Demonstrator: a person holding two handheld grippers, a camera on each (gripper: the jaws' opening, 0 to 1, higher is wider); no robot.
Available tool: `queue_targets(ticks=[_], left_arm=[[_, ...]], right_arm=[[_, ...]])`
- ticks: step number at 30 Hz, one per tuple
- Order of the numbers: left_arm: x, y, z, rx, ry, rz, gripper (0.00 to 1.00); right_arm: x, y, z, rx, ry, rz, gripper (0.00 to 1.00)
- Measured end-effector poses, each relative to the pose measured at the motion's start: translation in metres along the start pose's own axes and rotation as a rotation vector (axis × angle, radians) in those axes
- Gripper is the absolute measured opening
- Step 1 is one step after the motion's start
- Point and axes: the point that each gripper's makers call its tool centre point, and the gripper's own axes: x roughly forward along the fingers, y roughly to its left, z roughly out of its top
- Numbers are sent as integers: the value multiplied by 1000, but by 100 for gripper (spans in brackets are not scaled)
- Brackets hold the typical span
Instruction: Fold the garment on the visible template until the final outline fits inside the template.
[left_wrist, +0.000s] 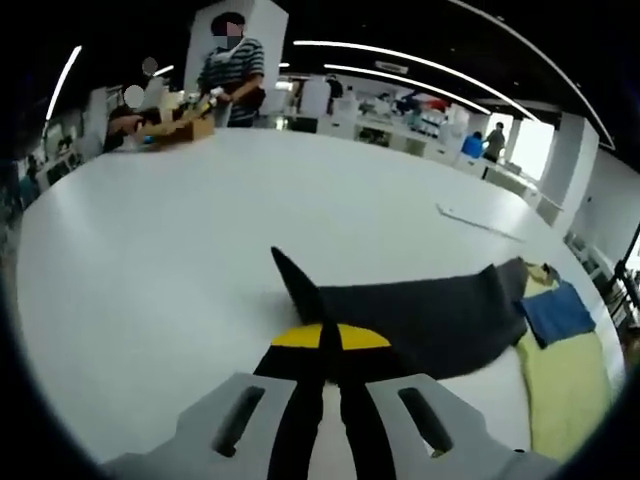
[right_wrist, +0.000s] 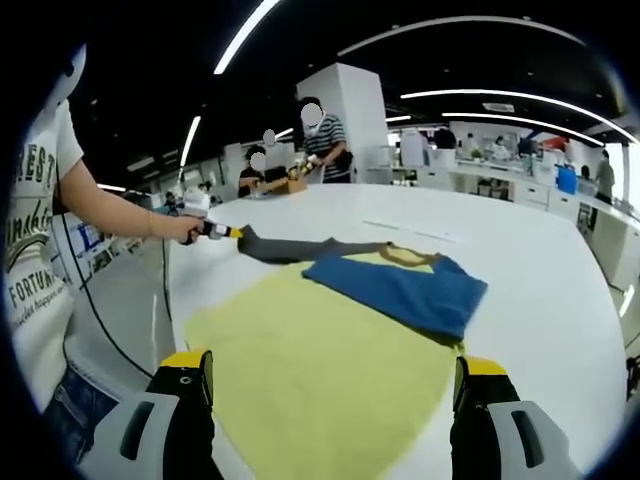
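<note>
Progress: we judge the fold as under way, not finished. The garment (right_wrist: 395, 285) lies partly doubled over on the yellow template (right_wrist: 320, 385), its blue body on the far part of the sheet, with one dark grey sleeve (right_wrist: 290, 248) drawn out past the template's edge over the white table (right_wrist: 560, 290).

Done so far: the blue body looks gathered into a compact slab with a yellowish neckline (right_wrist: 405, 257) showing on top; we cannot tell how many folds lie under it.

Left to do: the grey sleeve has to come back over the body so the whole outline sits inside the yellow sheet.

Left gripper (left_wrist: 330, 345): our jaws are pinched together on the pointed end of the dark sleeve (left_wrist: 420, 320), which rises to a peak just ahead of the yellow tips. In the right gripper view we see this same left gripper (right_wrist: 225, 232) held out at the sleeve's far end.

Right gripper (right_wrist: 330, 385): jaws spread wide, holding nothing, above the near bare part of the template, with the garment ahead of it and apart from it.

Garment relative to us: in the left gripper view the blue part (left_wrist: 558, 312) and the yellow template (left_wrist: 565, 380) lie off to the right.

Surroundings: other people (right_wrist: 322, 140) work at the table's far side.
</note>
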Motion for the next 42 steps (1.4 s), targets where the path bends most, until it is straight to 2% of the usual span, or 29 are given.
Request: queue_targets(ticks=[22, 27, 33, 42], left_arm=[[-5, -69, 38, 64, -65, -154, 1], [-7, -89, 46, 43, -79, -209, 1], [-9, -104, 51, 13, -84, -242, 1], [-13, -140, 61, 43, -102, -321, 1]], right_arm=[[0, 7, 4, -9, -12, 18, 99], [-1, 10, 6, -14, -11, 24, 98], [-2, 14, 11, -10, -32, 36, 99], [-2, 20, 12, -13, -33, 54, 99]])
